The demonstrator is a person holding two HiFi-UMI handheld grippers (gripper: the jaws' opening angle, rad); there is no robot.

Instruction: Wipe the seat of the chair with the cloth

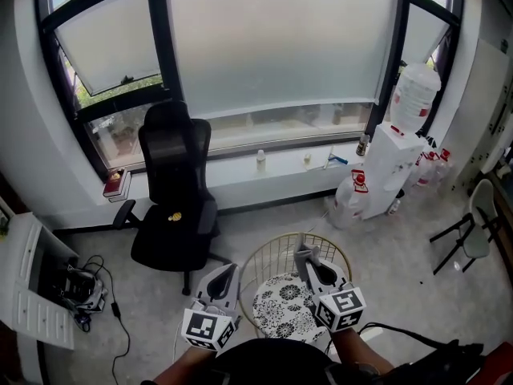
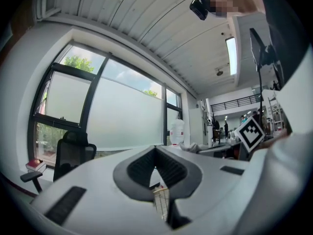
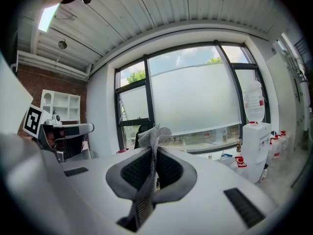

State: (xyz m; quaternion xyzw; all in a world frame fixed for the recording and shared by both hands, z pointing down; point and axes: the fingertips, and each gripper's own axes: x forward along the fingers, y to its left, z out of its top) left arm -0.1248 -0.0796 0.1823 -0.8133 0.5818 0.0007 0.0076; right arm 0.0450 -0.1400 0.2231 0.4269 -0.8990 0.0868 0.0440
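A black office chair [image 1: 172, 207] stands by the window, to the far left of both grippers, with a small yellow object [image 1: 174, 216] on its seat. My right gripper [image 1: 309, 259] is shut on a grey mesh cloth [image 3: 152, 136] that sticks up past the fingertips and hangs down between the jaws. In the right gripper view the right gripper [image 3: 154, 148] points toward the window. My left gripper [image 1: 226, 275] is held low beside it; in the left gripper view the left gripper [image 2: 155, 148] has its tips together with nothing held, and the chair [image 2: 73, 153] shows far left.
A gold wire basket [image 1: 264, 267] with a black-and-white patterned fabric [image 1: 284, 303] sits right below the grippers. A water dispenser [image 1: 401, 159] and jugs [image 1: 350, 199] stand at right, beside a white folding chair [image 1: 477, 223]. A white cabinet [image 1: 28, 295] and cables [image 1: 80, 291] lie at left.
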